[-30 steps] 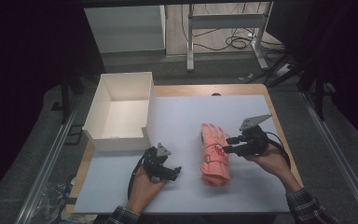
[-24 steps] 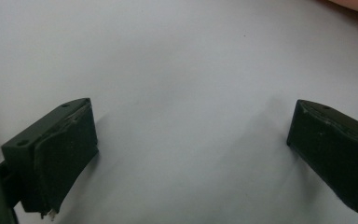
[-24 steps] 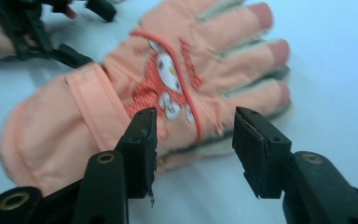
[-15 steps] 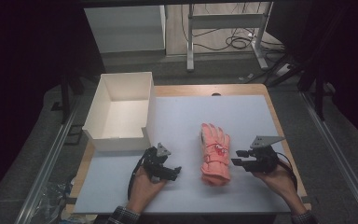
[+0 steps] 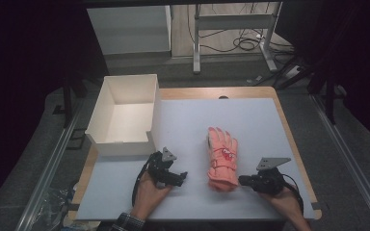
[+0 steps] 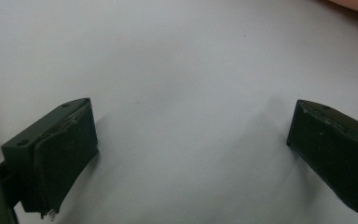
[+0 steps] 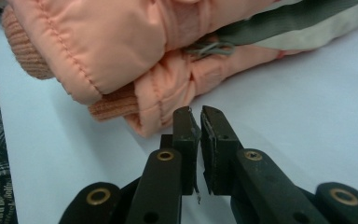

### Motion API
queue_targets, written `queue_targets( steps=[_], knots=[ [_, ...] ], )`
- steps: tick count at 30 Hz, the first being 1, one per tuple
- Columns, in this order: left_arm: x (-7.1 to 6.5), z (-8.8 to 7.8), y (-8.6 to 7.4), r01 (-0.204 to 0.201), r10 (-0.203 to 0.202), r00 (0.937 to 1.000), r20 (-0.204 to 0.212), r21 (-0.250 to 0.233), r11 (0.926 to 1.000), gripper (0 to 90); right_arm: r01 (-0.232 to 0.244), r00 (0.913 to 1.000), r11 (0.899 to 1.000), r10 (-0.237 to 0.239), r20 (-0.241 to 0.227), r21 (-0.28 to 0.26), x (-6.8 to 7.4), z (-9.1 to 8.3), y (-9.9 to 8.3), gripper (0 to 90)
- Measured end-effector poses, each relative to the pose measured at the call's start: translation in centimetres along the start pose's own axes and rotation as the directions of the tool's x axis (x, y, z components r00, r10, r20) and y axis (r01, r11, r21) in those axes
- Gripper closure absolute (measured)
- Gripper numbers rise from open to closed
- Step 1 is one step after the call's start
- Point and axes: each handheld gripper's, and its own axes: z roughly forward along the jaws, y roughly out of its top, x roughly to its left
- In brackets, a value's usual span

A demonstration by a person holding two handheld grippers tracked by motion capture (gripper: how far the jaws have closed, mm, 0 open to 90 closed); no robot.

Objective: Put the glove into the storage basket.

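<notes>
The white worktop (image 5: 250,120) fills the middle of the high view, with an open white box (image 5: 125,115) at its upper-left edge and a pink padded glove (image 5: 222,156) lying flat just right of centre, fingers pointing up the frame, cuff toward the bottom. Nothing's in the box, so this looks like the approach to a pick, glove bound for the box by my guess. Lower left of centre, the left claw (image 5: 176,177) rests on bare white sheet, jaws spread wide in its own view with nothing between them. Lower right, the right claw (image 5: 243,180) sits just beside the glove's cuff end, and its jaws have just been closing: in the right gripper view they stand nearly together, only a sliver of gap, nothing gripped, tips just short of the quilted cuff (image 7: 135,105). Next move, I'd say, calls for reopening those jaws and nosing in over the cuff edge before pinching.
</notes>
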Motion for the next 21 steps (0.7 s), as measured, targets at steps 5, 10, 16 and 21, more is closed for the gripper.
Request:
queue_targets(
  steps=[5,10,16,21],
  knots=[
    [0.0,0.0,0.0,0.000,0.000,1.0000,0.000,0.000,1.0000,1.5,0.006,1.0000,1.000,-0.006,-0.003,0.011,0.5,0.9,0.2,84.8],
    [0.0,0.0,0.0,0.000,0.000,1.0000,0.000,0.000,1.0000,1.5,0.013,0.9998,1.000,-0.013,-0.013,0.009,1.0,1.5,0.4,84.7],
    [0.0,0.0,0.0,0.000,0.000,1.0000,0.000,0.000,1.0000,1.5,0.027,0.9995,1.000,-0.027,-0.016,0.013,1.5,2.2,0.9,84.7],
    [0.0,0.0,0.0,0.000,0.000,1.0000,0.000,0.000,1.0000,1.5,0.034,0.9992,0.999,-0.034,-0.021,0.010,1.9,2.9,1.3,84.7]
  ],
)
